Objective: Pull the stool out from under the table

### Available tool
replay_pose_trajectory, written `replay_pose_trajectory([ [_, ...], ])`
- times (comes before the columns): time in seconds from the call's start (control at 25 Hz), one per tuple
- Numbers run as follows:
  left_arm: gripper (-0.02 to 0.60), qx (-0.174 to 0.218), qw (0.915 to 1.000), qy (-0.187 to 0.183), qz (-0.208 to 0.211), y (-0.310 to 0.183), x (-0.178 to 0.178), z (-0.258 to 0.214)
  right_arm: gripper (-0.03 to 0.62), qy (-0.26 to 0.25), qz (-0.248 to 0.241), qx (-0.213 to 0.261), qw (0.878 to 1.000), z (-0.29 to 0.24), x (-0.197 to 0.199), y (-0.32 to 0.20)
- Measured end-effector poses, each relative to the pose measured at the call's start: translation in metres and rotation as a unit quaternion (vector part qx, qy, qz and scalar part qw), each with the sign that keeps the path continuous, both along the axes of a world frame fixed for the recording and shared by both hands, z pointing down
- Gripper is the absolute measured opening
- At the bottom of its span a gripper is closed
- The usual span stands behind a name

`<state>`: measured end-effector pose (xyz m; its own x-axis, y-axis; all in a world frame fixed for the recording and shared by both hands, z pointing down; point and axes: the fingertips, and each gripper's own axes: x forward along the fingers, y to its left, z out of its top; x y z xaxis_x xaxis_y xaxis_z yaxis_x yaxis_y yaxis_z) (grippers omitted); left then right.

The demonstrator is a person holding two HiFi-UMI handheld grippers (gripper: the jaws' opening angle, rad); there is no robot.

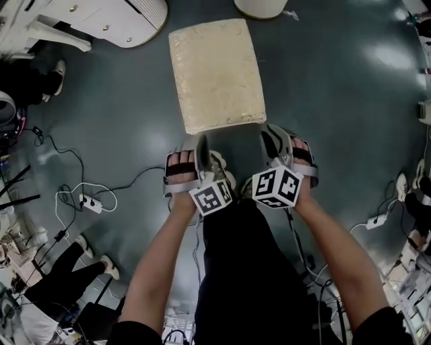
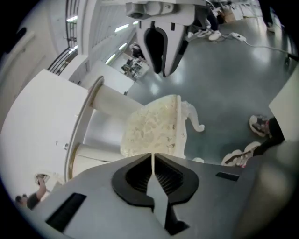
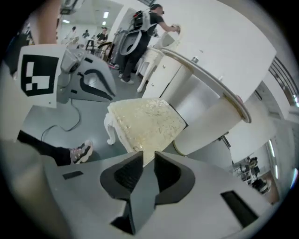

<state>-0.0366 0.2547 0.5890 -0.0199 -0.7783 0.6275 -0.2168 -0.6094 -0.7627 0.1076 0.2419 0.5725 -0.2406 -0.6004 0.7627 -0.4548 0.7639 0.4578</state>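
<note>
The stool [image 1: 215,74] has a cream cushion and white curved legs, and stands on the grey floor just ahead of me. Both grippers meet its near edge. My left gripper [image 1: 202,145] is at the near left; in the left gripper view its jaws [image 2: 153,155] are almost together, pinching a thin cream sliver of the stool [image 2: 152,126]. My right gripper [image 1: 275,135] is at the near right; in the right gripper view its jaws [image 3: 148,155] stand a little apart, with the corner of the stool [image 3: 145,121] filling the gap at the tips.
A round white table top [image 2: 46,121] on a thick pedestal [image 3: 205,121] rises right behind the stool. White furniture [image 1: 101,20] is at the far left. A power strip with cables [image 1: 91,202] lies on the floor to the left, near a person's legs [image 1: 87,259].
</note>
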Motion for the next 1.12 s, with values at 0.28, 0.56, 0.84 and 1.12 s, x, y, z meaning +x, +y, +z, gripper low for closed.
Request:
replay_pose_trajectory([
  [0.28,0.006,-0.015,0.9623,0.224,-0.153,0.011,0.003,-0.108,0.006,-0.17,0.077,-0.03,0.982,-0.105,-0.008,0.007],
  [0.56,0.006,0.0,0.9077,0.367,-0.203,0.015,0.024,-0.224,0.006,-0.328,0.108,-0.024,0.938,-0.23,-0.012,0.009],
  [0.84,0.006,0.041,0.8542,0.477,-0.202,0.012,0.046,-0.365,0.006,-0.399,0.116,0.051,0.908,-0.365,0.01,0.016],
  [1.12,0.006,0.107,0.8167,0.546,-0.153,-0.005,0.073,-0.48,0.006,-0.44,0.126,0.107,0.883,-0.467,0.028,0.008],
])
